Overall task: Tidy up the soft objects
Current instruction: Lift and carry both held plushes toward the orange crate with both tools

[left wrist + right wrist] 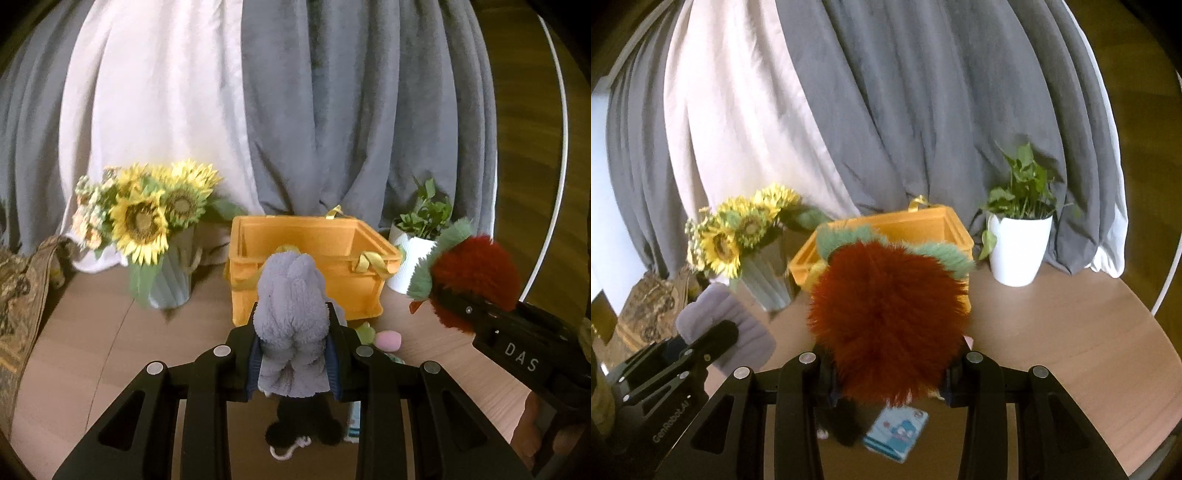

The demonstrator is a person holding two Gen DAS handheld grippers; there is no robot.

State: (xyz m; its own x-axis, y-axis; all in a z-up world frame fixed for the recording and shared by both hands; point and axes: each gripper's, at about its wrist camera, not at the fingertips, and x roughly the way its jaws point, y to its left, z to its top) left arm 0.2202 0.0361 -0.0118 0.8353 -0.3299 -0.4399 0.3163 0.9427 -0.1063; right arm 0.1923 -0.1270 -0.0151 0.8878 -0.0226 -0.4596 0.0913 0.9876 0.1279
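My left gripper is shut on a grey plush toy and holds it up in front of the orange storage box. My right gripper is shut on a red furry plush with green fringe, held above the table before the same orange box. In the left wrist view the red plush and right gripper sit at the right. In the right wrist view the grey plush and left gripper sit at the lower left.
A sunflower vase stands left of the box, a white potted plant to its right. A pink and green soft item, a black plush and a blue packet lie on the wooden table. Grey and white curtains hang behind.
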